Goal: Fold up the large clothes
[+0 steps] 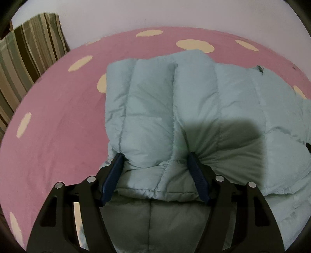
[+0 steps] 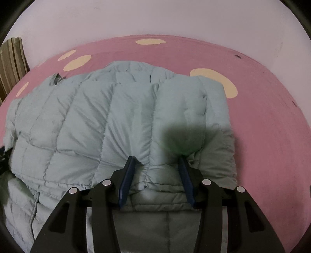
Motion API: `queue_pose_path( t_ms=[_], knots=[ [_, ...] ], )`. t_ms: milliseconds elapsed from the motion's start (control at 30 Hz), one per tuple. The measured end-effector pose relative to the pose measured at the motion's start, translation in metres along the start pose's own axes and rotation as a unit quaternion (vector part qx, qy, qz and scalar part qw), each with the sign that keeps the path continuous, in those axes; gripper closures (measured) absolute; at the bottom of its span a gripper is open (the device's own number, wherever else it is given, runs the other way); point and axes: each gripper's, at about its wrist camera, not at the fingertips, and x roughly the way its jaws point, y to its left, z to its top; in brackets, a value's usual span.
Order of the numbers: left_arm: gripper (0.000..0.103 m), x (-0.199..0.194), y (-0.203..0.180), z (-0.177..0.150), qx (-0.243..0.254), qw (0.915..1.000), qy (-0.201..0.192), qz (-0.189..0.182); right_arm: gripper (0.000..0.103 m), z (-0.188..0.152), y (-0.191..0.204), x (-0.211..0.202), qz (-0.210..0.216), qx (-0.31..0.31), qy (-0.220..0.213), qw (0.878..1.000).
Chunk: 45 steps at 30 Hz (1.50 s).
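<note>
A: What do we have on the far left?

B: A striped cloth (image 1: 29, 56) hanging at the left edge, beside the pale wall (image 1: 175, 13). Then the pink bedsheet (image 1: 58, 140) with cream spots spreads across the bed.

A: And the jacket?

B: The jacket (image 1: 155, 109), pale blue and quilted, lies on the bedsheet, folded over on itself: an upper layer rests on a lower one that runs under us toward the bottom of both views.

A: What are our left fingers doing?

B: Our left gripper (image 1: 155, 157) points steeply down. Its blue fingers (image 1: 114, 175) pinch the hem of the upper layer; the cloth bunches and puckers against both pads.

A: Moving right, what shows?

B: In the right wrist view the jacket (image 2: 87, 116) stretches off to the left, with a thin cord (image 2: 35, 206) trailing down from its hem. At the far left edge a dark shape touches the jacket; we cannot tell what it is.

A: And the right fingers?

B: Our right gripper (image 2: 157, 158) also tilts steeply down. Its fingers (image 2: 127, 179) pinch the same folded hem, set narrower than the left pair, with the cloth gathered between them. Beyond, the bedsheet (image 2: 272, 136) runs on to the right.
</note>
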Motion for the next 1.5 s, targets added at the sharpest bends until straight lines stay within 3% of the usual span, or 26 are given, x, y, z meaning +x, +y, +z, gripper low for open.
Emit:
queue_pose_path(
  t_ms=[133,300,467,733,867,967,1033,1200,1500],
  knots=[
    [0.036,-0.024,-0.004,0.007,-0.002,0.9997,-0.014,0.019,0.056,0.009,0.007,-0.020,-0.012,0.002,-0.011,1.000],
    [0.036,-0.055,-0.028,0.023,-0.002,0.9971,-0.072,-0.023,0.056,0.027,0.032,-0.039,0.029,-0.001,-0.041,0.999],
    [0.036,-0.032,-0.062,0.034,0.017,0.9979,-0.048,-0.040,0.056,0.034,0.065,-0.018,0.042,-0.030,-0.031,0.998],
    [0.033,0.006,-0.075,0.029,0.037,0.9985,-0.016,-0.038,0.056,0.026,0.072,0.012,0.036,-0.036,-0.004,0.999],
    [0.033,-0.004,-0.069,0.032,0.026,0.9983,-0.023,-0.048,0.055,0.028,0.068,-0.004,0.045,-0.028,-0.019,0.998],
    [0.033,-0.025,-0.050,0.027,0.001,0.9979,-0.025,-0.060,0.044,0.021,0.056,-0.032,0.058,-0.015,-0.035,0.998],
    [0.026,-0.049,-0.030,0.016,-0.013,0.9971,-0.040,-0.063,0.037,0.012,0.046,-0.057,0.052,-0.017,-0.052,0.997],
    [0.023,-0.098,0.016,-0.031,-0.011,0.9965,-0.068,-0.046,0.035,-0.026,0.007,-0.105,0.046,-0.005,-0.064,0.997],
    [0.023,-0.151,0.081,-0.144,-0.038,0.9981,-0.035,-0.035,0.035,-0.130,-0.040,-0.153,0.014,0.003,-0.047,0.999]
  ],
)
